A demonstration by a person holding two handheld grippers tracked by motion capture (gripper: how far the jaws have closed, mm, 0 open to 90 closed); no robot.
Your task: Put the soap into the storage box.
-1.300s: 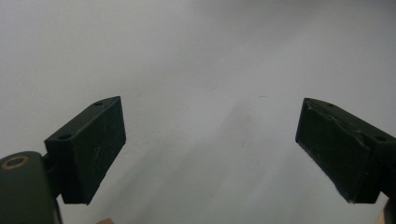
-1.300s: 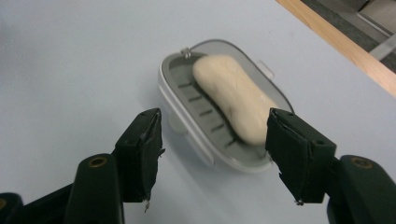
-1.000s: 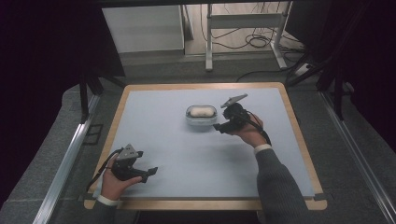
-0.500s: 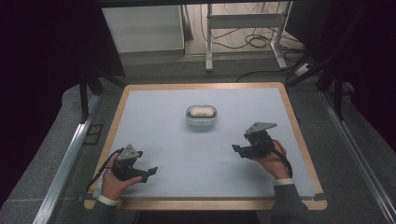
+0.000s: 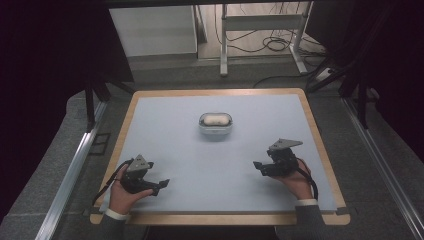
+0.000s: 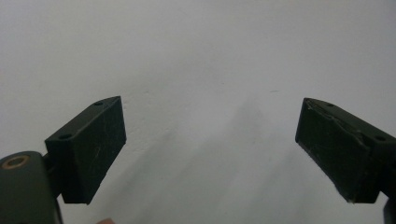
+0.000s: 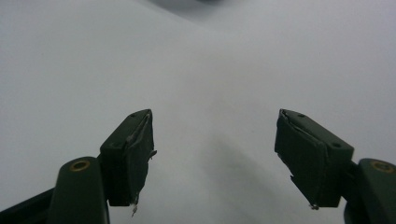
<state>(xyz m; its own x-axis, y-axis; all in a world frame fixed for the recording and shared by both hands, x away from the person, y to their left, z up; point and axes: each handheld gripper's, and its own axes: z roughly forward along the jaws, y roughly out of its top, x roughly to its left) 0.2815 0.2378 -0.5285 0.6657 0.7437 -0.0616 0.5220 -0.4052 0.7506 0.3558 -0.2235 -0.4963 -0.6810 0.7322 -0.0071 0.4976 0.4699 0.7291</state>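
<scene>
A small white oval case in a clear holder point(image 5: 215, 123) rests on the pale blue mat point(image 5: 220, 155), a little behind its middle. My left gripper point(image 5: 161, 185) lies low at the mat's front left, held in a hand, its jaws wide apart with nothing between them. The left gripper point(image 6: 212, 154) faces bare mat in its own view. My right gripper point(image 5: 259, 166) sits at the front right, well in front of the case and to its right, also open and empty. The right gripper point(image 7: 215, 158) looks along plain mat.
A wooden border point(image 5: 320, 145) frames the mat. Metal rails point(image 5: 70, 175) run along both sides of the table. Behind the table stand a white panel point(image 5: 152, 30) and a metal stand point(image 5: 260, 30) with loose cables on the floor.
My right gripper drew back from beside the case toward the front right of the mat and came down low. The left gripper stayed where it was.
</scene>
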